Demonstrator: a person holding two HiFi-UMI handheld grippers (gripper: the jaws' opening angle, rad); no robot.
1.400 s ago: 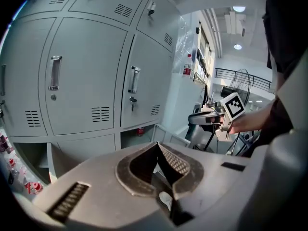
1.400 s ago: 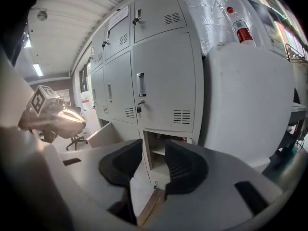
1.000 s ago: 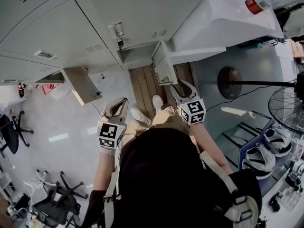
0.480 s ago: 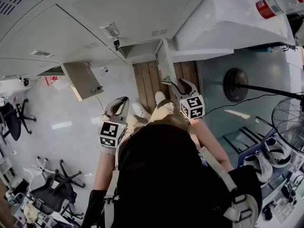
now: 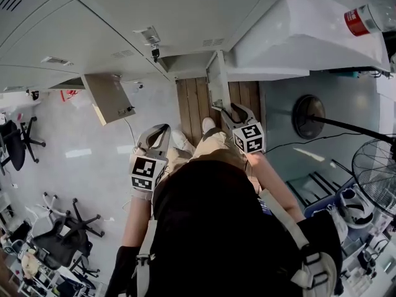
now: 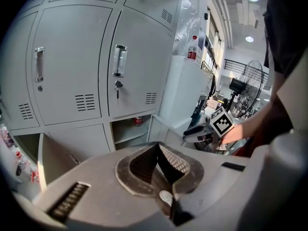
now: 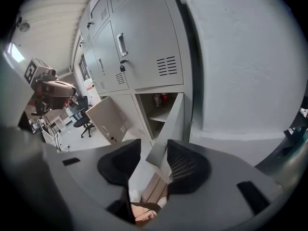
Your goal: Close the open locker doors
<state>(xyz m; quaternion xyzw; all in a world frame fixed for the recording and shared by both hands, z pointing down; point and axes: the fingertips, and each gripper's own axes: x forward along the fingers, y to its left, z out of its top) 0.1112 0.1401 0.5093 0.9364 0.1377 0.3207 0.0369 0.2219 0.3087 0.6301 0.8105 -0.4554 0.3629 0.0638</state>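
Note:
Grey lockers fill the top of the head view. Two low doors hang open: the right door [image 5: 216, 82] and a left door [image 5: 108, 98]. My right gripper [image 5: 234, 111] is at the right door's lower outer edge, its jaws opening. In the right gripper view that door [image 7: 171, 124] shows in the gap of the gripper [image 7: 154, 146], and the pads do not press on it. Behind it is the open compartment [image 7: 161, 107]. My left gripper [image 5: 154, 140] hangs back over the floor, away from both doors. Its fingertips meet in its own view [image 6: 157, 146], with nothing between them.
A standing fan [image 5: 376, 166] and its round base [image 5: 307, 116] are on the right. Office chairs [image 5: 62, 240] stand at the lower left. A bottle [image 5: 365, 18] sits on the white cabinet beside the lockers. The person's shoes [image 5: 207, 125] rest on a wooden floor strip [image 5: 192, 104].
My right gripper has edged closer to the right door's edge and its jaws have spread a little. The left gripper has kept its place.

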